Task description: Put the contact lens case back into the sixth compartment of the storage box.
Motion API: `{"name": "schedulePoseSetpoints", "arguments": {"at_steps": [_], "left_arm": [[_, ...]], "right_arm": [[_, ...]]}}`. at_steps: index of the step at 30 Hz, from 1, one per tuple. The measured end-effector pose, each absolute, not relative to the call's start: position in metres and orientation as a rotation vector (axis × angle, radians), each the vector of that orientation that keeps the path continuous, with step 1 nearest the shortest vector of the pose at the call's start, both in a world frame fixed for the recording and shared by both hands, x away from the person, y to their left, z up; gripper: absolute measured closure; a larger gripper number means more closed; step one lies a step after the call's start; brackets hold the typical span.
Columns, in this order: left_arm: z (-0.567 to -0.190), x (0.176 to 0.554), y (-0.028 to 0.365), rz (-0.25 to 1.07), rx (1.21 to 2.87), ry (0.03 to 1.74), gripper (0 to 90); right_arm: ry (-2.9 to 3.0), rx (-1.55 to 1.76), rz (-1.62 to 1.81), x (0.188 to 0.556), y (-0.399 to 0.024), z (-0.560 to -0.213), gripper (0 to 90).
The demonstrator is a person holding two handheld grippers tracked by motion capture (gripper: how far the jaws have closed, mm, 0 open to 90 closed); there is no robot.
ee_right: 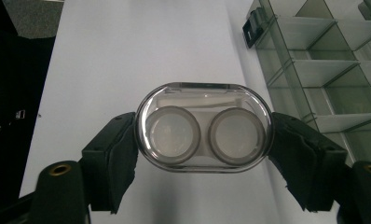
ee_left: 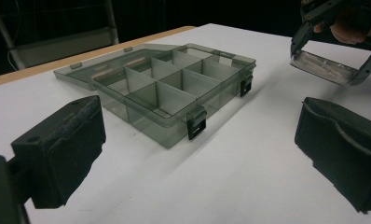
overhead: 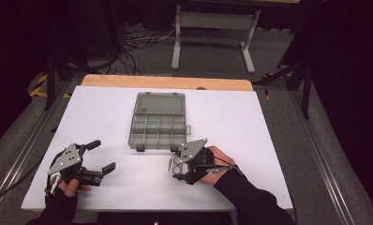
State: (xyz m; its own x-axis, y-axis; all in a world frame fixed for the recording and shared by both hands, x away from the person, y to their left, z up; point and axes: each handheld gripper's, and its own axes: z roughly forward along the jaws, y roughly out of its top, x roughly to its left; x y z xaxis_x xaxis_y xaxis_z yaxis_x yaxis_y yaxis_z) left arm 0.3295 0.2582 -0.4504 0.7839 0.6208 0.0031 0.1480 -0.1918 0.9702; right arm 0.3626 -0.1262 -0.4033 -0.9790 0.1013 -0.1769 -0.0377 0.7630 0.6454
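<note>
Right hand-held gripper [ee_right: 204, 149] was clamped end-to-end on the clear contact lens case [ee_right: 204, 127], held just above the bench [overhead: 269, 131], beside the open organizer box [overhead: 157, 129]. Light, rigid, slick plastic; rounded ends gripped best. Left hand-held gripper [overhead: 102, 154] sat released.

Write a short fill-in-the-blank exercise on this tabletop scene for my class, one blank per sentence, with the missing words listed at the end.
1. The right gripper is shut on a clear oval ____ with two round wells inside.
2. The lid of the compartment box lies ____, flat on the table behind it.
3. The left gripper holds nothing; its jaws stand ____.
4. The white table carries one grey box whose compartments are all ____.

Missing words: case; open; open; empty
</note>
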Motion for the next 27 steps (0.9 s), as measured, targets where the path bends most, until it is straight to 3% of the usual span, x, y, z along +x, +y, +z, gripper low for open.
{"name": "schedulePoseSetpoints", "arguments": {"at_steps": [27], "left_arm": [[-0.450, 0.330, 0.258, 0.471, 1.741, 0.604, 2.6]], "right_arm": [[2.719, 0.022, 0.992, 0.383, -0.114, -0.380, 26.4]]}}
